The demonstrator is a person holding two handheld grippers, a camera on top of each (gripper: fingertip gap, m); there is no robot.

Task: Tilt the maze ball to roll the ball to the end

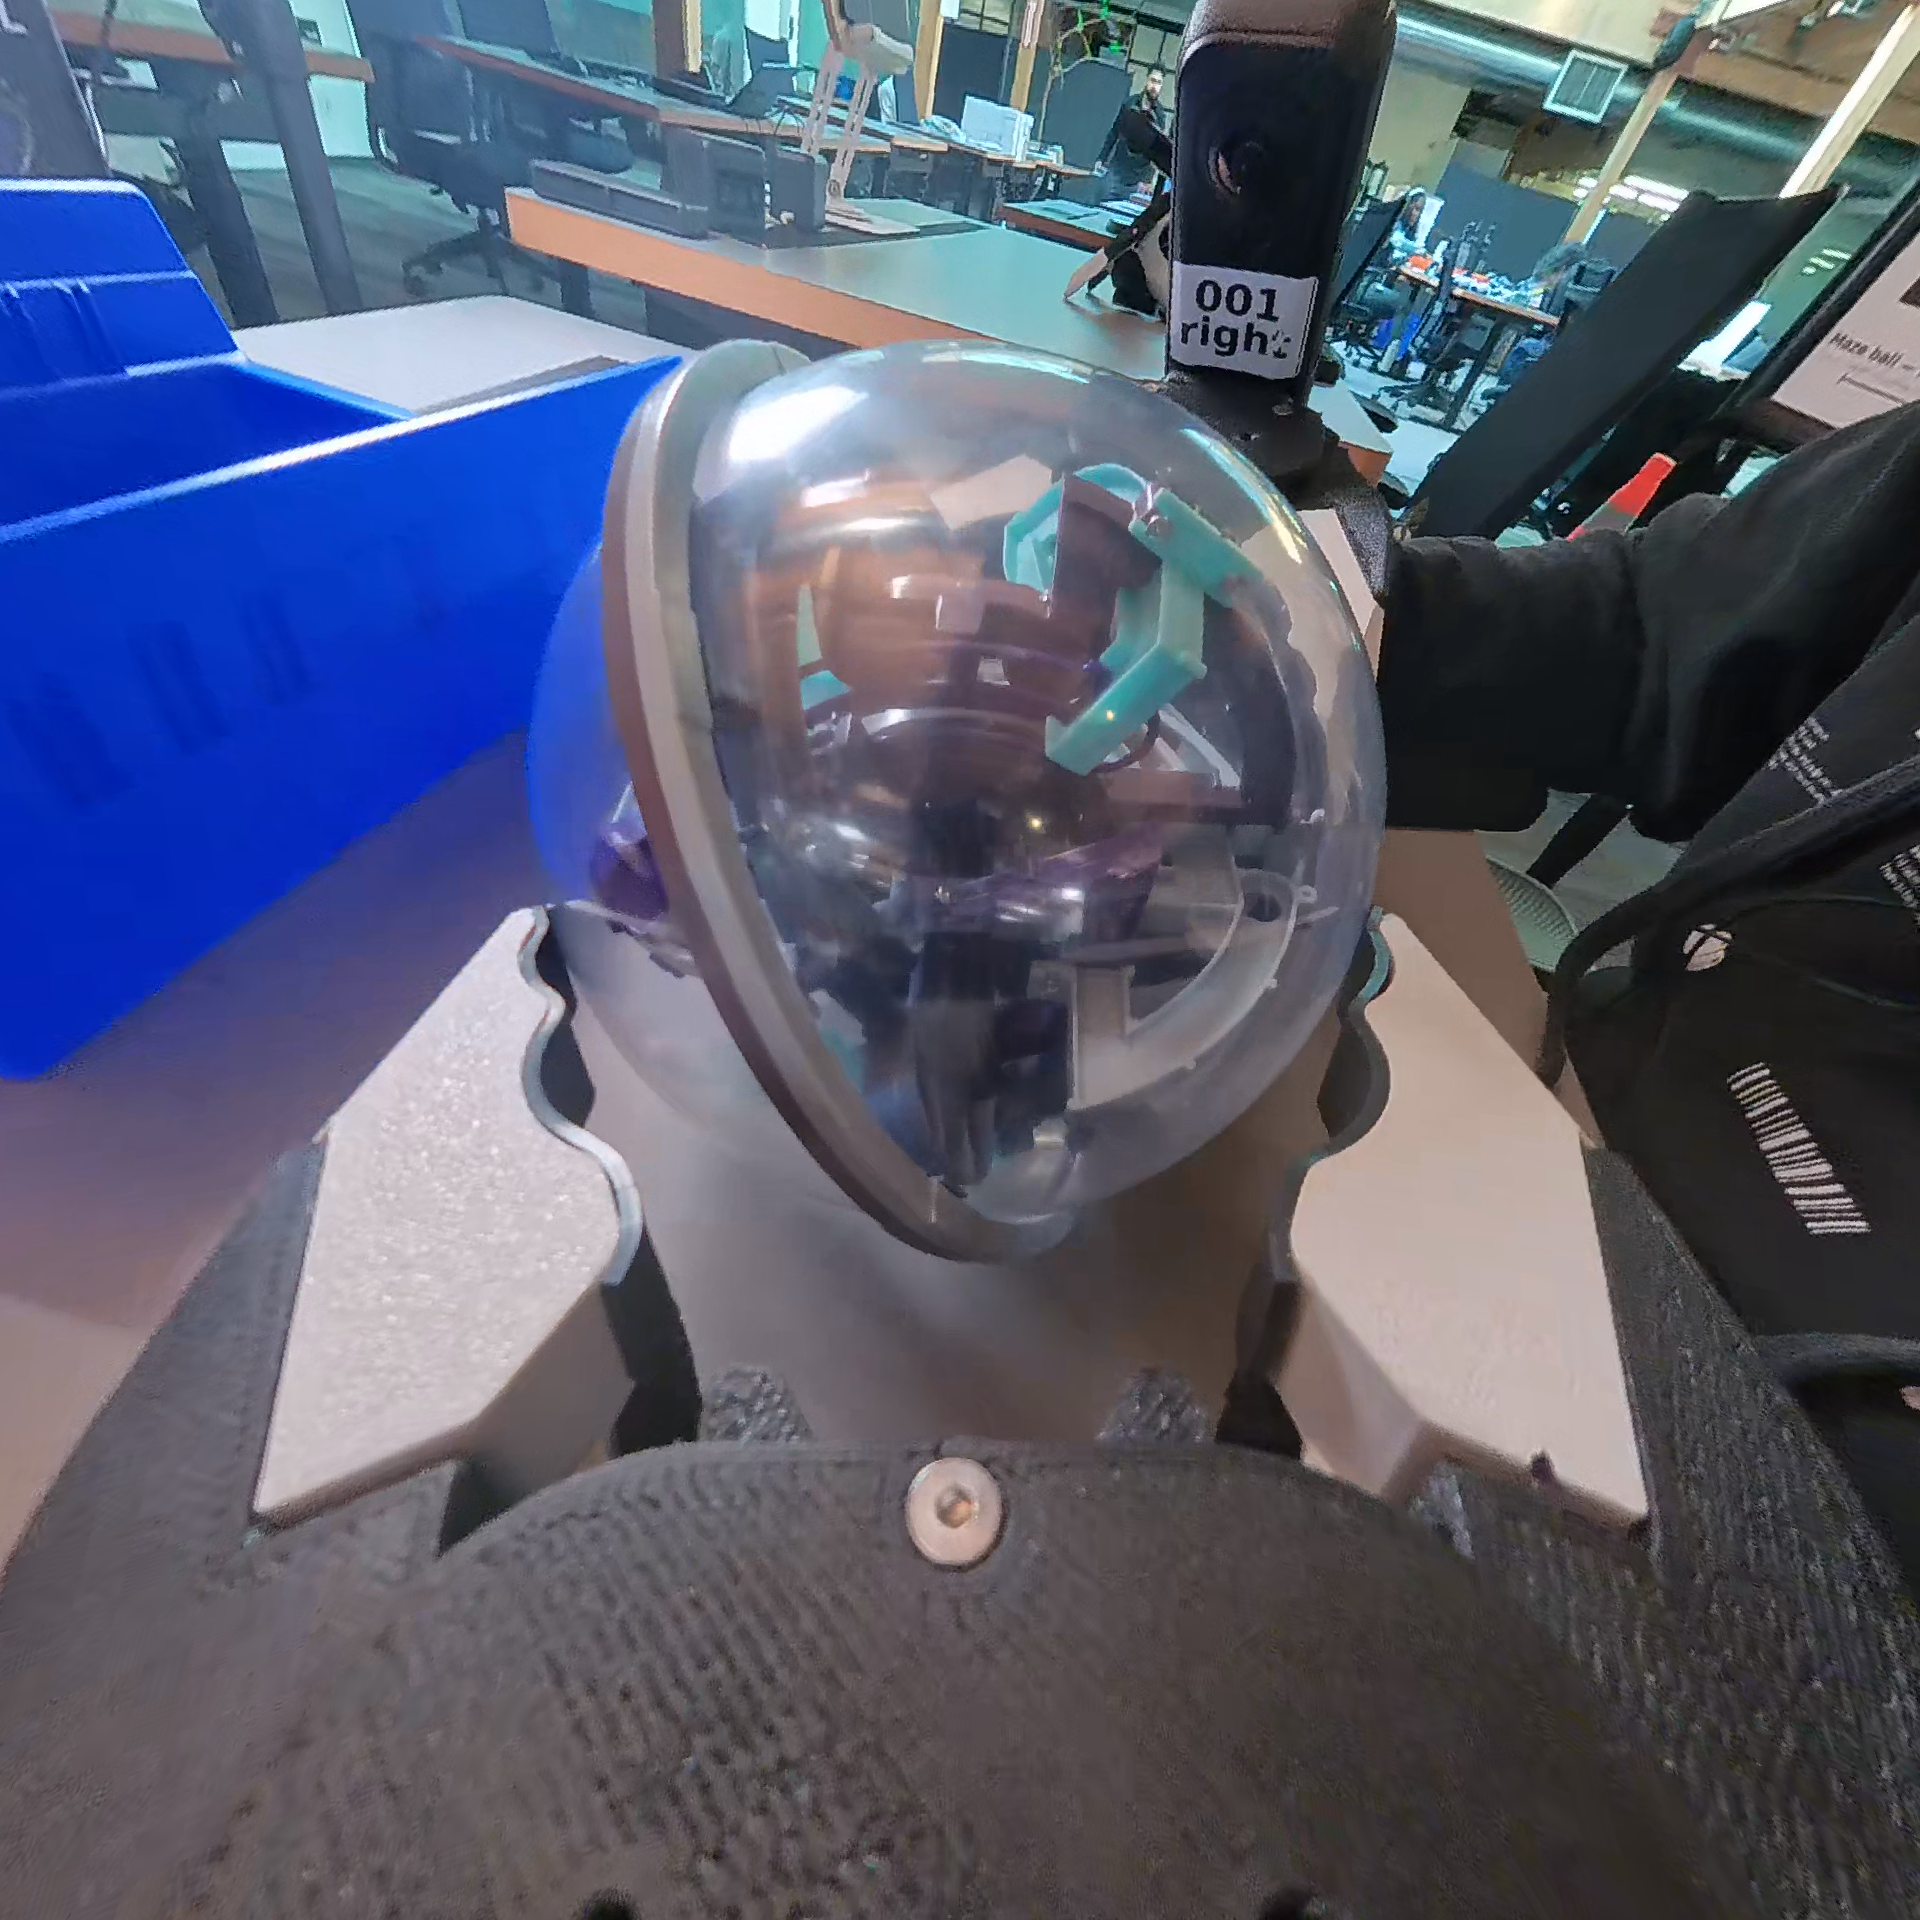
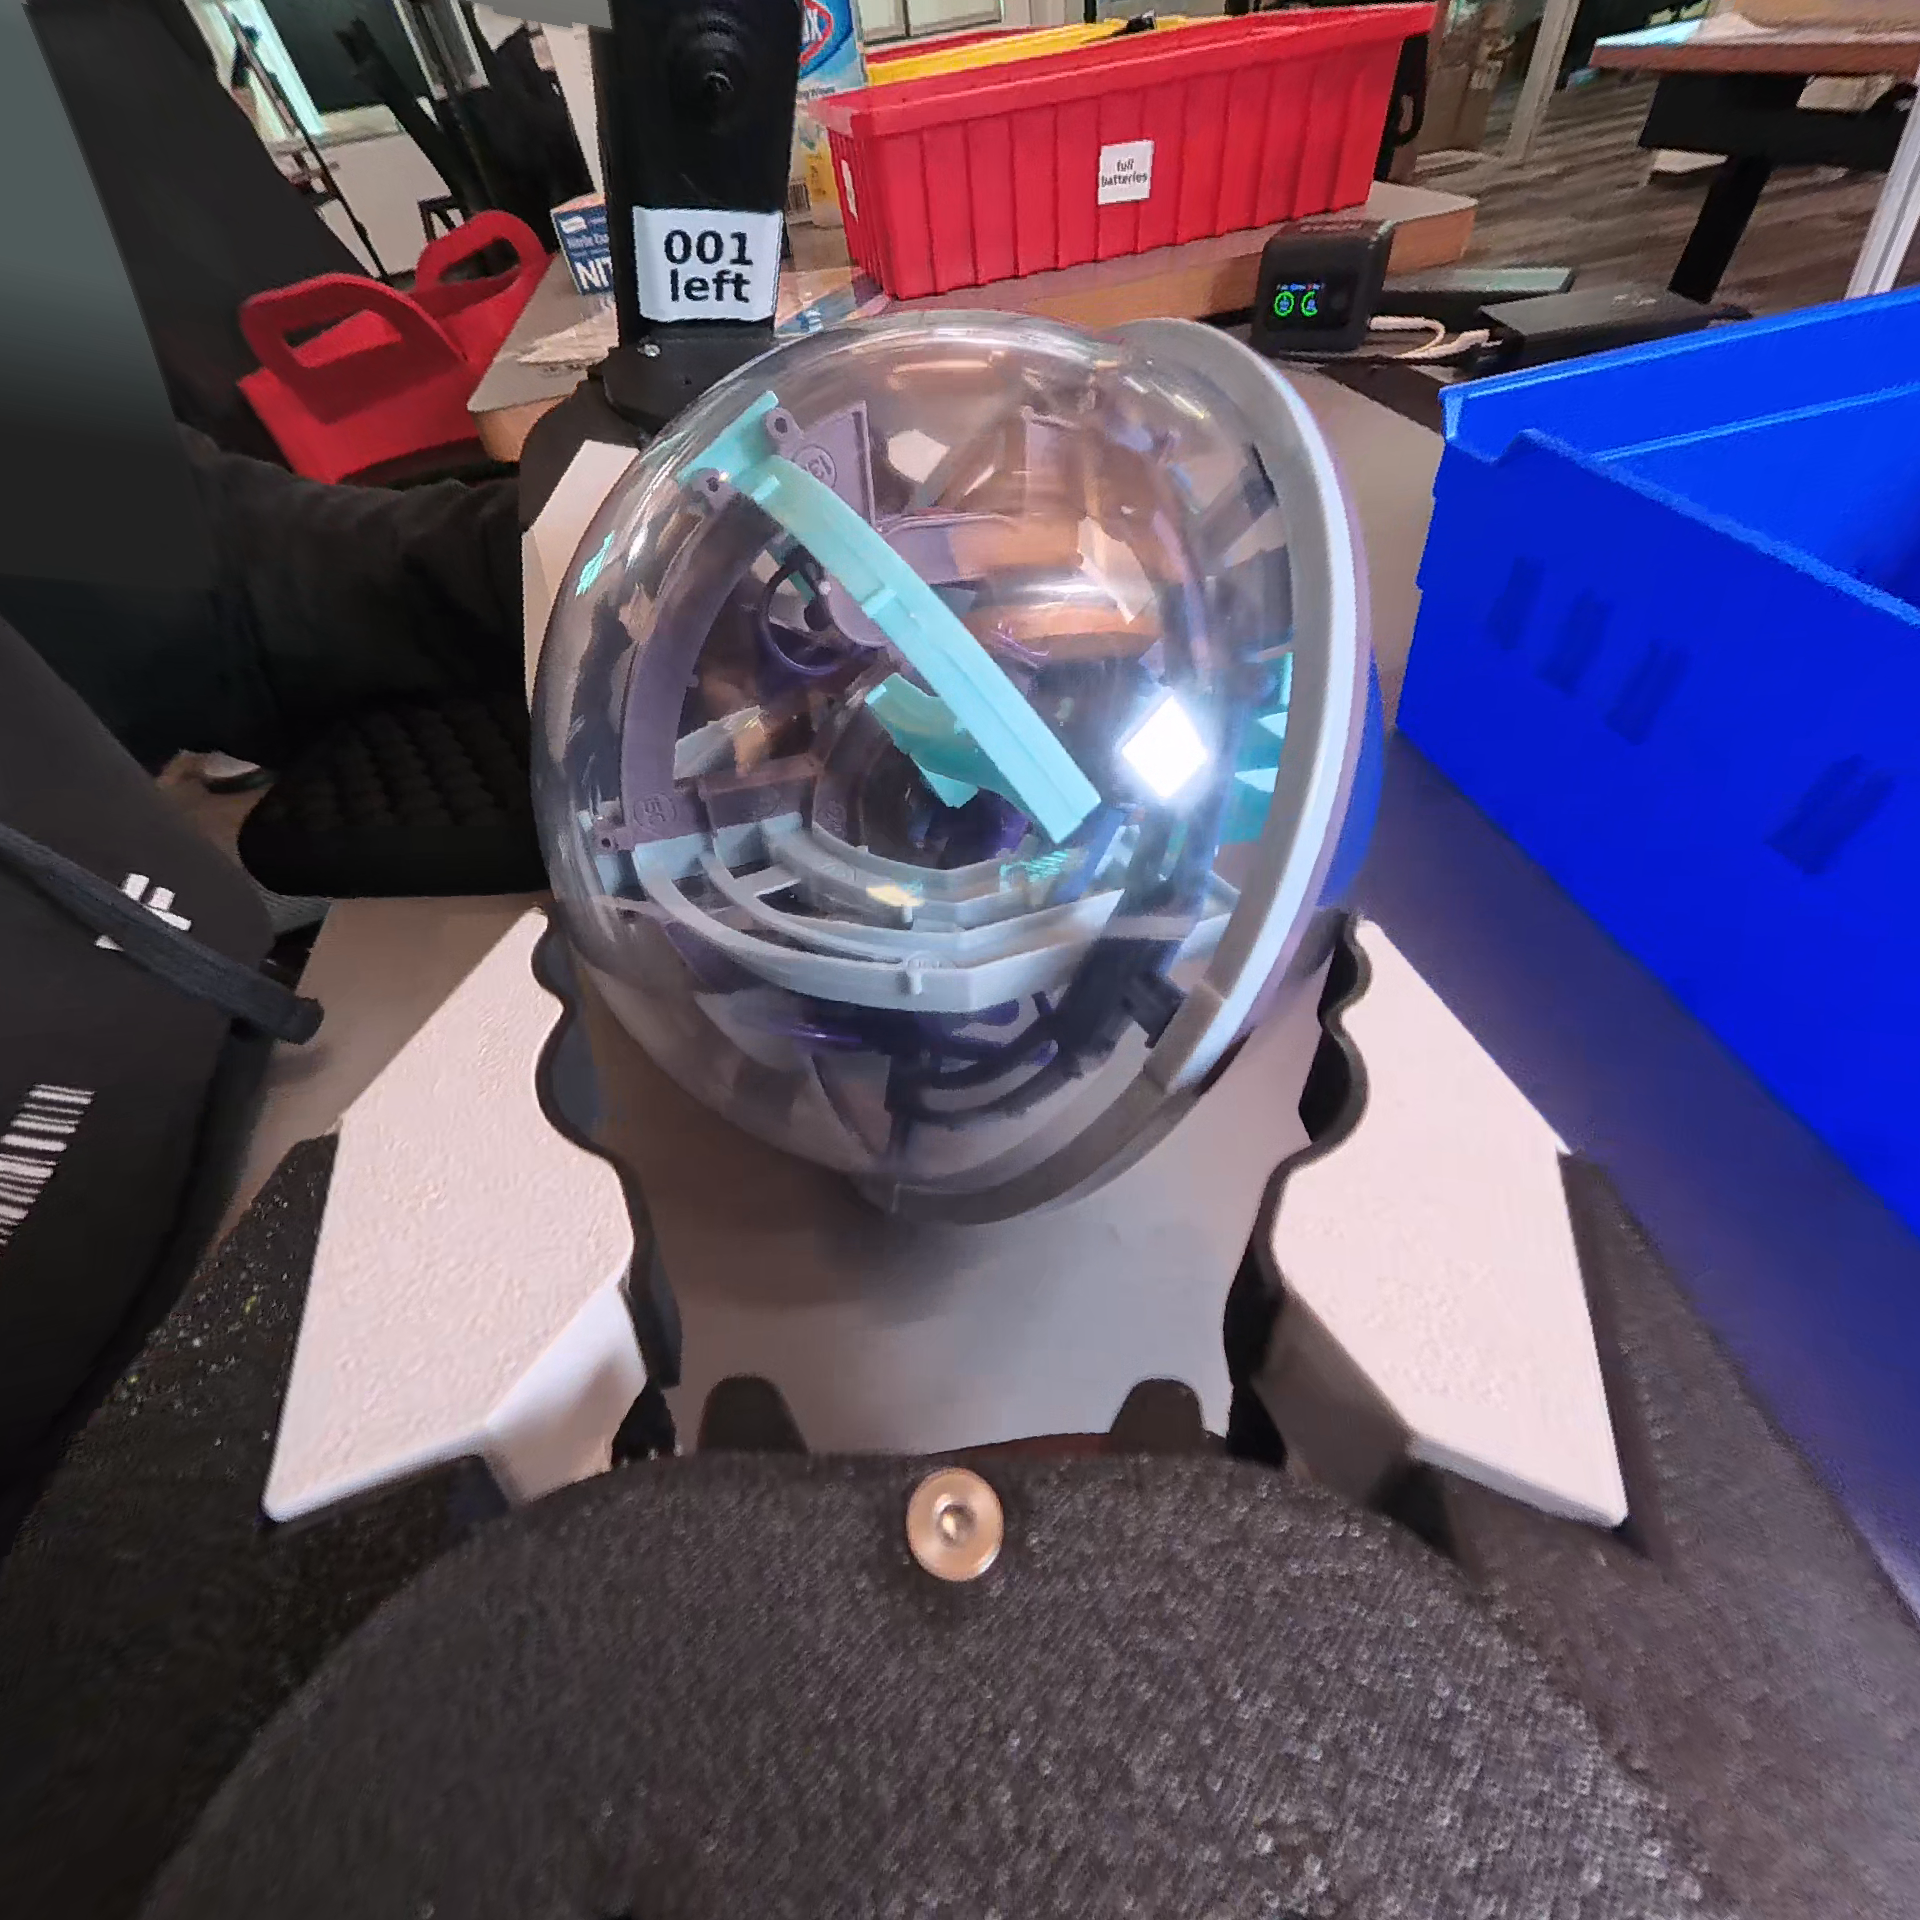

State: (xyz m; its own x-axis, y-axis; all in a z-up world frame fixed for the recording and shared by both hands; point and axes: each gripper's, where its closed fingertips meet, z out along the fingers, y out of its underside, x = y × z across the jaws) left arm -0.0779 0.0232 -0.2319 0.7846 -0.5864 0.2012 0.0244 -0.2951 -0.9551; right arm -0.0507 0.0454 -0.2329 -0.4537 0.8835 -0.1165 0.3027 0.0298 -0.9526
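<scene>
blue bin (image 2: 1683, 644): seen right of centre
red crate (image 2: 1122, 145): placed on far table, white label borne
red bag (image 2: 384, 343): seen far left
small screen device (image 2: 1314, 281): set near crate

Each claw (image 1: 956, 1039) (image 2: 940, 1039) has two flat white fingers (image 1: 436, 1226) with wavy dark edges, a rough black body with one silver screw (image 1: 954, 1509), and the person wears a black sleeve (image 1: 1621, 665).

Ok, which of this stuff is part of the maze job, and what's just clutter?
In the job:
maze ball
left tool
right tool

Just lying about:
blue bin
red crate
red bag
small black device with lit screen
</scene>
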